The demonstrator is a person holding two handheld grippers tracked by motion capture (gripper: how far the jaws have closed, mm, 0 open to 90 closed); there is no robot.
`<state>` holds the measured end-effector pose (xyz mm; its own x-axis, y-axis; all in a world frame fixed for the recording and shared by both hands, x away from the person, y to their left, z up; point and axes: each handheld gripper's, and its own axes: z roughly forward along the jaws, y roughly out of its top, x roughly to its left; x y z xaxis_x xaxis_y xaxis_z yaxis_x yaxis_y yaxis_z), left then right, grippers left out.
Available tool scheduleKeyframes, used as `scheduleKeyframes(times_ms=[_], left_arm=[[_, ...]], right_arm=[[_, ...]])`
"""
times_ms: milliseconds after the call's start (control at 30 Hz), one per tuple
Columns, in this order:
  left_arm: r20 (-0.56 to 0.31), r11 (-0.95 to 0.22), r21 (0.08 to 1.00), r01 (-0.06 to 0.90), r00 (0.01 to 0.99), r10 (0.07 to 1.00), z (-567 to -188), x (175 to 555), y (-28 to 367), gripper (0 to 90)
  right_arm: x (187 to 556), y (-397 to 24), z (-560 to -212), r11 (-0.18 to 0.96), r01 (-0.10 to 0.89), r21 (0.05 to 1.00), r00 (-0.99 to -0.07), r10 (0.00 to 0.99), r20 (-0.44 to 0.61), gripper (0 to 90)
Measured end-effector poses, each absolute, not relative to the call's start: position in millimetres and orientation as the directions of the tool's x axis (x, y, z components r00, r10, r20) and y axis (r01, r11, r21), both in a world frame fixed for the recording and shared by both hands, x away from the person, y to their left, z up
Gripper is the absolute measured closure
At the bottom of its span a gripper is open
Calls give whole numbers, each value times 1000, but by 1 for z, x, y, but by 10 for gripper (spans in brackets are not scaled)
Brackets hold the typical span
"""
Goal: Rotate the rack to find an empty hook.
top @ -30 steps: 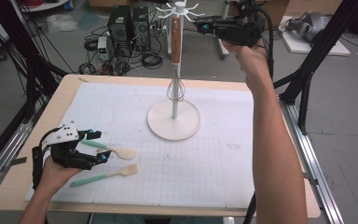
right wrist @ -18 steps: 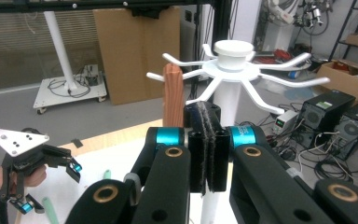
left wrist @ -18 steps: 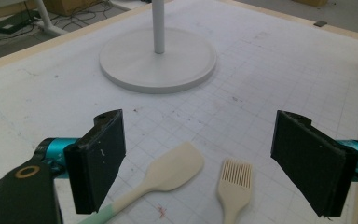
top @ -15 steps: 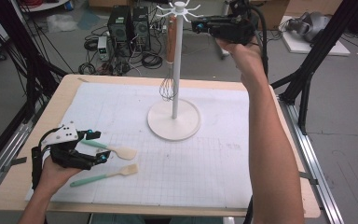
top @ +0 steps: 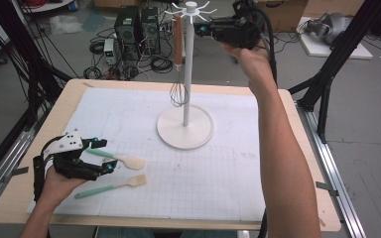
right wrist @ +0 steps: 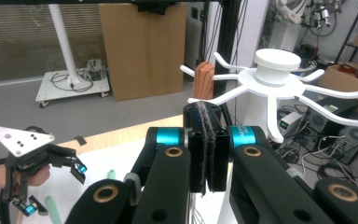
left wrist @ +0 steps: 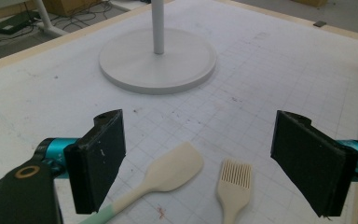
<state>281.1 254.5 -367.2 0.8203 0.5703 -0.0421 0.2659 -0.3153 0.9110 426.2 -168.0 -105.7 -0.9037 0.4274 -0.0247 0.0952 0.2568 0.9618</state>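
Whisk [top: 178, 91] hangs by its wooden handle from the white rack [top: 187, 74], at nine o'clock of the pole, your right gripper [top: 204, 29] pressed together beside its hooks, left gripper [top: 103, 156] spread over two spatulas [top: 121, 171].

Your left hand's black two-jaw gripper [top: 100, 155] rests low by your near left side, jaws spread wide apart. Your right arm reaches up, its black gripper [top: 204, 27] held level, jaws pressed together.
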Motion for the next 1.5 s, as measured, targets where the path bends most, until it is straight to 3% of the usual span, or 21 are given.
scheduleKeyframes(times_ms=[467, 1100, 1500], left_arm=[[-37, -312, 913, 261, 818, 574, -366, 280, 255, 181], [-37, -317, 911, 264, 818, 574, -367, 282, 255, 181], [-36, -314, 911, 266, 812, 583, -367, 282, 258, 181]], right_arm=[[419, -162, -104, 272, 87, 958, -902, 430, -40, 893], [403, -169, -134, 237, 135, 962, -901, 433, 19, 576], [401, -162, -151, 258, 158, 953, -907, 420, 37, 491]])
